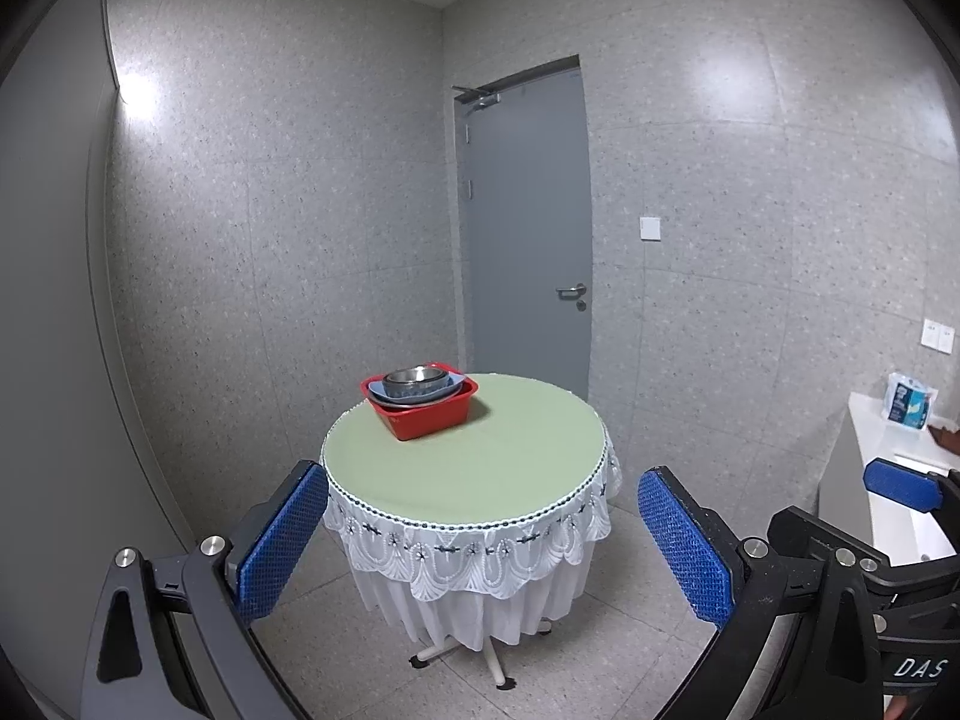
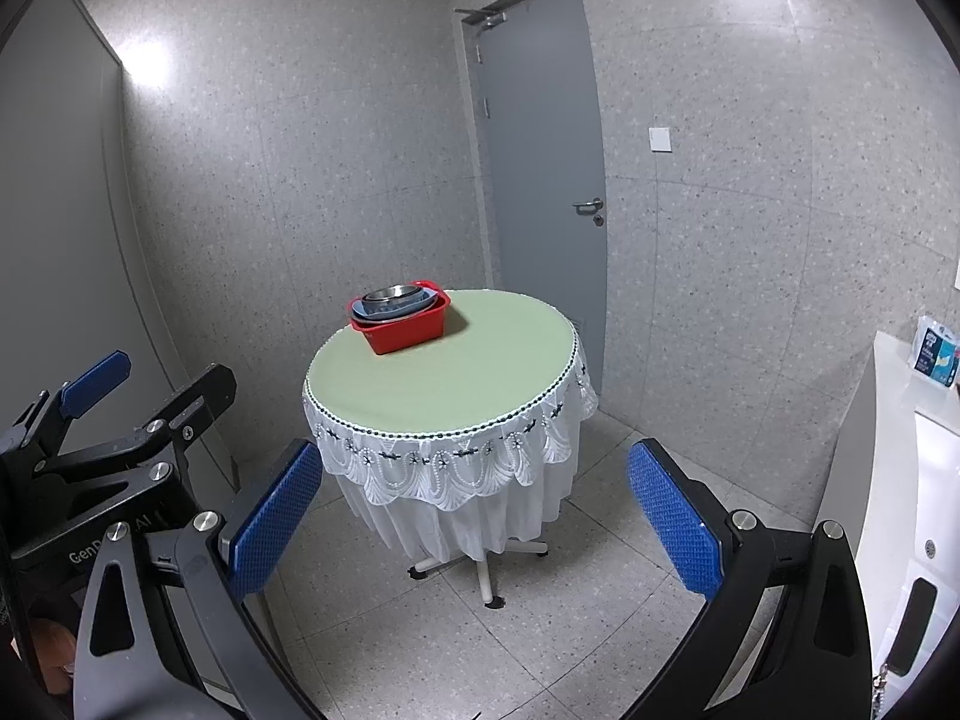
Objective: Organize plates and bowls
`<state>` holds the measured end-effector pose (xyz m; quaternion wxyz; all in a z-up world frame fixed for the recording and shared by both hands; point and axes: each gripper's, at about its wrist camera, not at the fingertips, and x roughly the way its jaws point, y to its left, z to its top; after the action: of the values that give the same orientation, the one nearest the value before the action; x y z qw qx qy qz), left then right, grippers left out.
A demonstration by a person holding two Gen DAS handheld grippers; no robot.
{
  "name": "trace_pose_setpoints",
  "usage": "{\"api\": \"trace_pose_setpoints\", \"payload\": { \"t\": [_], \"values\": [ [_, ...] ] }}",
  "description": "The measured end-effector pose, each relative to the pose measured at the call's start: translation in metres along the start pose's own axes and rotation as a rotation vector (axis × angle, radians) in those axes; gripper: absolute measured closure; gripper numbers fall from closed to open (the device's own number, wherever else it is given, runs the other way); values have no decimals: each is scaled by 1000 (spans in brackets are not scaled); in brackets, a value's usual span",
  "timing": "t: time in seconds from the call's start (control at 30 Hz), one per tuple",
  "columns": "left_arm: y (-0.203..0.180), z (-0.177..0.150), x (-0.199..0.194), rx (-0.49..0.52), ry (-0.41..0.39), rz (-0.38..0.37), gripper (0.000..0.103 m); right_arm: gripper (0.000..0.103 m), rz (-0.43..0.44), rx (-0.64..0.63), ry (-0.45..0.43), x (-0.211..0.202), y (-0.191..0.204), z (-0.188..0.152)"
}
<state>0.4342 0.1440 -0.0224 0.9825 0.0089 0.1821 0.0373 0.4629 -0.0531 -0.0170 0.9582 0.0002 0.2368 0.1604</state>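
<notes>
A red plastic basin stands at the far left of a round table with a green top and white lace skirt. Inside it lie a blue-grey plate and a steel bowl stacked on top. My left gripper is open and empty, held well short of the table. My right gripper is open and empty too, also well back from the table. Each gripper shows at the edge of the other's view.
A grey closed door is behind the table. A white counter with a tissue pack runs along the right. The floor is speckled tile; the table stands on a star base.
</notes>
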Motion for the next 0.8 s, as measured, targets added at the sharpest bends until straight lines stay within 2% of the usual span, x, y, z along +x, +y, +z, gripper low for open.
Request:
{"api": "trace_pose_setpoints", "payload": {
  "t": [0.8],
  "values": [
    [0, 6, -3, -1, 2, -1, 1, 0, -4, -1, 6, -2, -2, 1]
  ]
}}
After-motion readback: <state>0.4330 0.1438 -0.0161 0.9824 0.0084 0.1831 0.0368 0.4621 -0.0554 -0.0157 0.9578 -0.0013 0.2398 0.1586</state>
